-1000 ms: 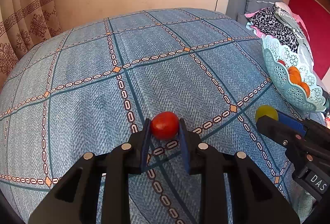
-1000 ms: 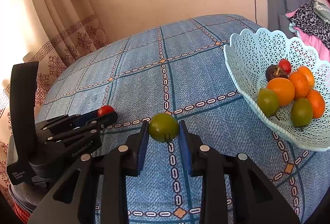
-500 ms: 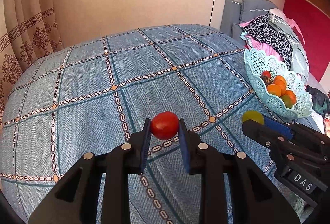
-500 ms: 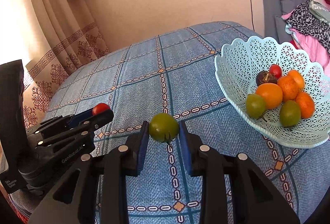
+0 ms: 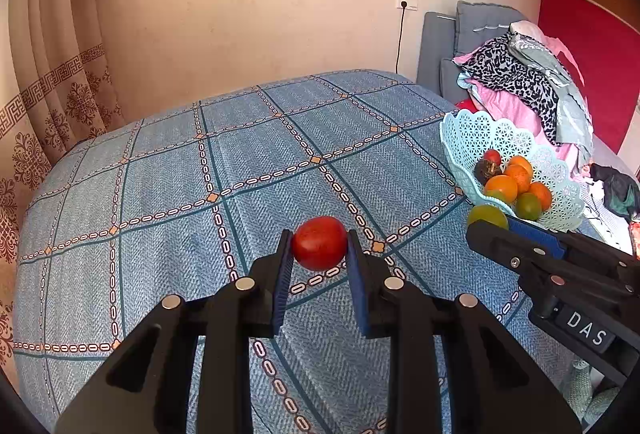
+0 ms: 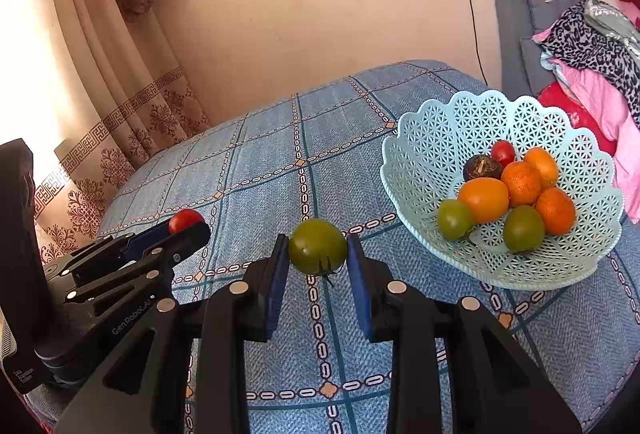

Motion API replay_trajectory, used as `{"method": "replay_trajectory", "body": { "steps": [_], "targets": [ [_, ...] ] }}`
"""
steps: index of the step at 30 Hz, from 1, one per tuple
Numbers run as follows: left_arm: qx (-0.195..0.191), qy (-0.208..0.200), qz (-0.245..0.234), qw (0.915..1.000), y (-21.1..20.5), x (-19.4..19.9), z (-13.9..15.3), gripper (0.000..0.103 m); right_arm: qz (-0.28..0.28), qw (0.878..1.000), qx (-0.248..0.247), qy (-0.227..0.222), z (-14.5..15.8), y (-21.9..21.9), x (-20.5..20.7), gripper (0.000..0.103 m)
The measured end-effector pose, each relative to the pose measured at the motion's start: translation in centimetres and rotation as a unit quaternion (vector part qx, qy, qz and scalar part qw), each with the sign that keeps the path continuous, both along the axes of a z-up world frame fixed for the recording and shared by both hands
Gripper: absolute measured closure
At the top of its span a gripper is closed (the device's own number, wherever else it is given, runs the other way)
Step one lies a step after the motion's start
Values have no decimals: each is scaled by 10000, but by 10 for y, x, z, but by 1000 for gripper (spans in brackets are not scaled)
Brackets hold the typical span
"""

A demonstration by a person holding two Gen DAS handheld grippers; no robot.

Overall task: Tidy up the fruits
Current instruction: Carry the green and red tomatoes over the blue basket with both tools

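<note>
Blue patterned bedspread [image 5: 160,194] now fills less of both views than a second ago; more wall shows. My left gripper [image 5: 319,258] still clamps the red tomato [image 5: 319,243], my right gripper [image 6: 318,254] the green tomato [image 6: 317,246]. At right sits the basket [image 6: 440,138] of fruit, its far edge partly cut off in the left view.

Wrist views — both facing basket [image 5: 472,138], bedspread [image 6: 260,170]
</note>
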State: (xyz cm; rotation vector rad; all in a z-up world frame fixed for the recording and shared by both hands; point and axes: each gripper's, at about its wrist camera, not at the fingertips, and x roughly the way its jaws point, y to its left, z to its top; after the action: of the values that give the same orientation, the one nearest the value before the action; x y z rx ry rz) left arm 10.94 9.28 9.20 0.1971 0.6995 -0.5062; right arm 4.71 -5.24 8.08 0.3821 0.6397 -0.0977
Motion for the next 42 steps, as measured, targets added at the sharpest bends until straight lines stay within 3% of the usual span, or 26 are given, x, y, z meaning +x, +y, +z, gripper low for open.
{"method": "replay_trajectory", "body": {
  "steps": [16,35,42],
  "targets": [
    [73,-343,-293,9990,-33,-23,27,76,-443,9982,108,-399,23,-46,-39,74],
    [3,-222,-783,9967,-99,-35,32,76,-1235,9909,123,-526,25,-124,-72,74],
    [-156,50,-1014,9947,-122,-29,28,76,-1337,9898,179,-454,17,-143,-70,74]
  ]
}}
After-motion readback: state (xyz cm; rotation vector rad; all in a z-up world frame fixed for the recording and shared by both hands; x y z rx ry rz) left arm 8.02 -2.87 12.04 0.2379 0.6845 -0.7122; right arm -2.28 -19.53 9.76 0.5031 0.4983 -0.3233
